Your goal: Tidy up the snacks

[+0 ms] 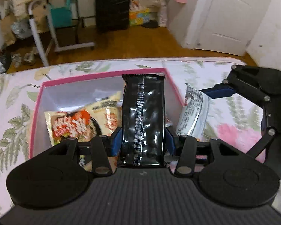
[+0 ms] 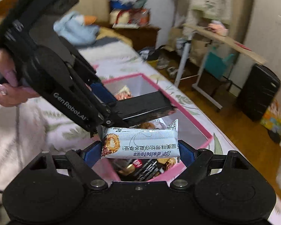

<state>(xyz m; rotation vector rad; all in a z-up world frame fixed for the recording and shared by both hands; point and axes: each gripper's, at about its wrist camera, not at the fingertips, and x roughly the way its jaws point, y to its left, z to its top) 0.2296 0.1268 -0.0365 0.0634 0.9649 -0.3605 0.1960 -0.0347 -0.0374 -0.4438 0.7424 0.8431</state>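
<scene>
From the left wrist, the left gripper (image 1: 143, 137) is clenched on a glossy black snack packet (image 1: 142, 120), its 2 blue pads pressed to the packet's long sides. The packet points away from the camera, its far crimped end above the pink-rimmed box (image 1: 37, 101) on the floral bedsheet (image 1: 13, 116). Inside the box, at the left, lies an instant noodle pack (image 1: 73, 125) with red lettering. At the right, just past the box's right wall, the right gripper (image 1: 200, 101) grasps a white wrapped snack bar (image 1: 194, 114).

From the right wrist, the right gripper (image 2: 139, 150) holds that pale blue-white snack bar (image 2: 140, 142) crosswise, 1 blue pad at each end, above the near corner of the pink box (image 2: 206, 131). Dark wrappers (image 2: 148, 168) lie in the box below it. The left gripper (image 2: 110, 103) reaches in from the upper left, gripped by a hand (image 2: 7, 91) with long nails, the black packet (image 2: 146, 105) jutting over the box's middle.
</scene>
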